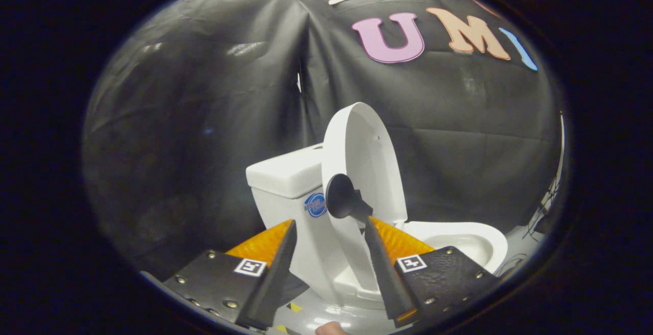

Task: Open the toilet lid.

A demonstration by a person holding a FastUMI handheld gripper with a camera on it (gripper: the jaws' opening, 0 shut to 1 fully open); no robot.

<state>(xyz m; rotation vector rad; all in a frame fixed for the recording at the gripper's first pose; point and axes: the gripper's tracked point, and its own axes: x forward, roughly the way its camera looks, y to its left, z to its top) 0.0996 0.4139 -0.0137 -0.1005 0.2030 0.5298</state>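
We look along our tongs [326,225] at a small white toilet [306,212] standing in front of the black booth wall [204,110]. Our tongs are spread apart and they grip nothing. There is a wide gap between the two fingers.

The toilet lid [362,156] is just ahead of the tongs and a bit to the right of the gap. It stands up tall, almost straight. Its long side runs up and down. It seems to lean back next to the white tank [285,174], which has a little blue sticker [316,205] on it. A dark round knob [342,197] shows at the end of the right finger, right in front of the lid. We cannot tell if it touches the lid.

The open bowl [469,240] lies to the right, beyond the right finger. We can see inside it.

We think the lid is already up, so the job looks nearly done. If the lid still needs a push, it should go away from us, toward the tank. The right finger is the closer one for that.
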